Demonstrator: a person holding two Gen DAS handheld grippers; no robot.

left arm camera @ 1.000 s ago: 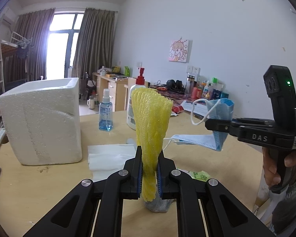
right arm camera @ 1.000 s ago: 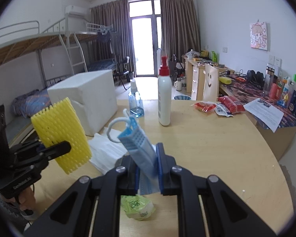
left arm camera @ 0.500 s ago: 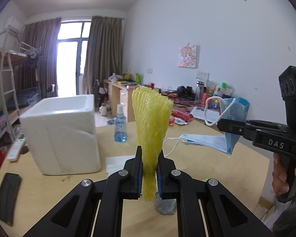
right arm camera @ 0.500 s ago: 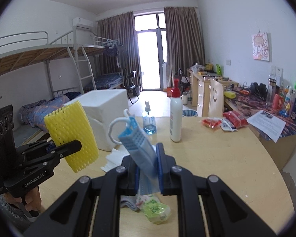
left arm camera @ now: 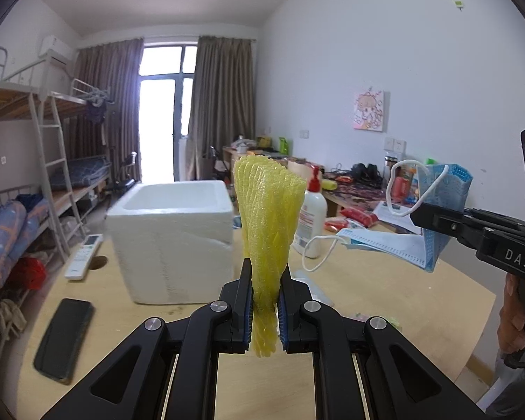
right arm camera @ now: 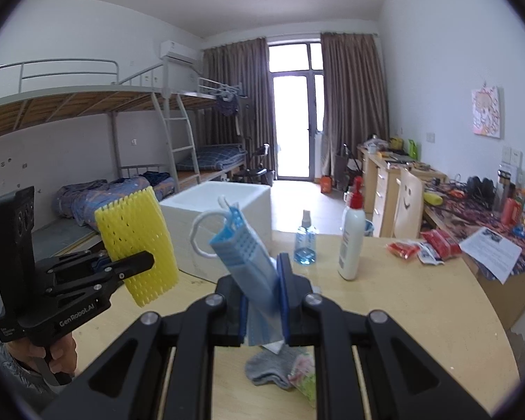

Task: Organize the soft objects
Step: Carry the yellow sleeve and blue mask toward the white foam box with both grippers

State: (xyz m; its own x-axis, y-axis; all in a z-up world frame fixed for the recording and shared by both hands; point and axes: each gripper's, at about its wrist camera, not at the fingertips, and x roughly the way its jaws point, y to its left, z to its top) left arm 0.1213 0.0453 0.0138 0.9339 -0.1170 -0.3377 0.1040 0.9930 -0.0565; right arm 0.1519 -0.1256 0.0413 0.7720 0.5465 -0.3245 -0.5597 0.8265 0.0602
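Observation:
My left gripper [left arm camera: 265,309] is shut on a yellow foam net sleeve [left arm camera: 267,217], which stands upright between its pads above the table; the same yellow foam net sleeve [right arm camera: 136,245] shows at the left of the right wrist view, clamped in the left gripper [right arm camera: 141,262]. My right gripper [right arm camera: 264,309] is shut on a blue face mask [right arm camera: 250,262] whose white ear loop curls up to the left. In the left wrist view the blue face mask [left arm camera: 427,220] hangs from the right gripper [left arm camera: 425,215] at the right. An open white foam box [left arm camera: 171,241] stands on the table behind.
On the wooden table [right arm camera: 402,308] stand a white pump bottle [right arm camera: 350,241] and a small blue spray bottle [right arm camera: 305,241]. A grey sock [right arm camera: 273,367] and a green wrapper [right arm camera: 306,379] lie under my right gripper. A black phone [left arm camera: 64,337] and a remote [left arm camera: 84,255] lie at the left edge.
Both grippers have risen with the yellow sleeve and the mask still clamped. The views tilt up, so the foam box's open top and more of the room show.

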